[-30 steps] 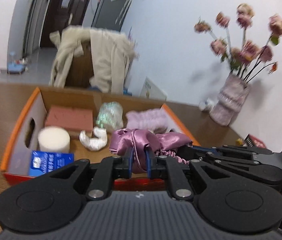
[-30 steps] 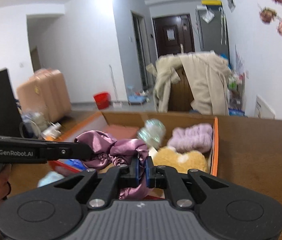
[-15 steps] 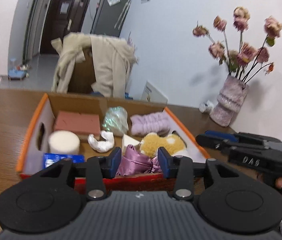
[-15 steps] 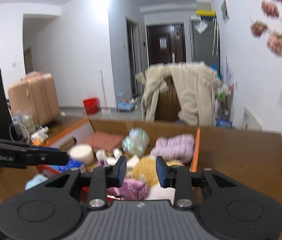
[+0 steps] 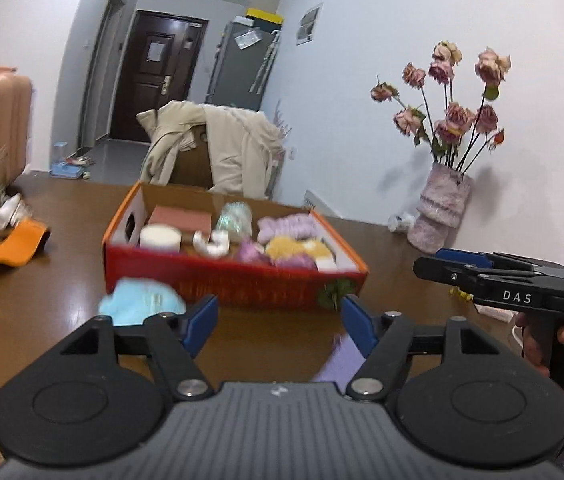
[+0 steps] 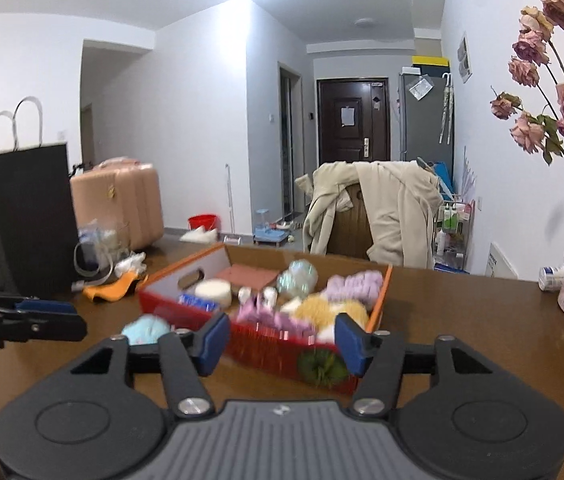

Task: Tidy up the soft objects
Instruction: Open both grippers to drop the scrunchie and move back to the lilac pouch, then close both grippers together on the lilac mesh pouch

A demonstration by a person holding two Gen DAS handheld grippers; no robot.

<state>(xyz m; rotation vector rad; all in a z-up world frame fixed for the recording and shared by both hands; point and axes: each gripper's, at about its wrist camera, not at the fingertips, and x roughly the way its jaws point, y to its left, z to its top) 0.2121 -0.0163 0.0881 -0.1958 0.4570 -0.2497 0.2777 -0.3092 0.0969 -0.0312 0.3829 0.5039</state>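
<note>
A red and orange cardboard box [image 5: 234,280] stands mid-table with soft items inside. The pink satin cloth [image 5: 252,252] lies in it beside a yellow plush [image 5: 294,248] and a lilac fuzzy band [image 5: 288,224]. My left gripper [image 5: 278,322] hovers in front of the box, its jaws opening with nothing between them. My right gripper [image 6: 280,338] is also back from the box [image 6: 266,348], jaws opening and empty; the cloth [image 6: 266,318] rests inside. A light-blue soft piece [image 5: 142,300] lies on the table left of the box front. Each gripper shows side-on in the other's view: the right gripper [image 5: 426,266], the left gripper [image 6: 72,316].
A vase of dried roses [image 5: 442,208] stands at the right by the wall, with a small white bottle [image 6: 552,278] beside it. An orange item [image 5: 10,246] and a black paper bag [image 6: 26,220] are at the left. A chair draped with a beige coat [image 5: 210,160] is behind the table.
Both grippers were shut on the pink satin cloth above the box. They opened, the cloth dropped into the box, and both pulled back toward the near side of the table.
</note>
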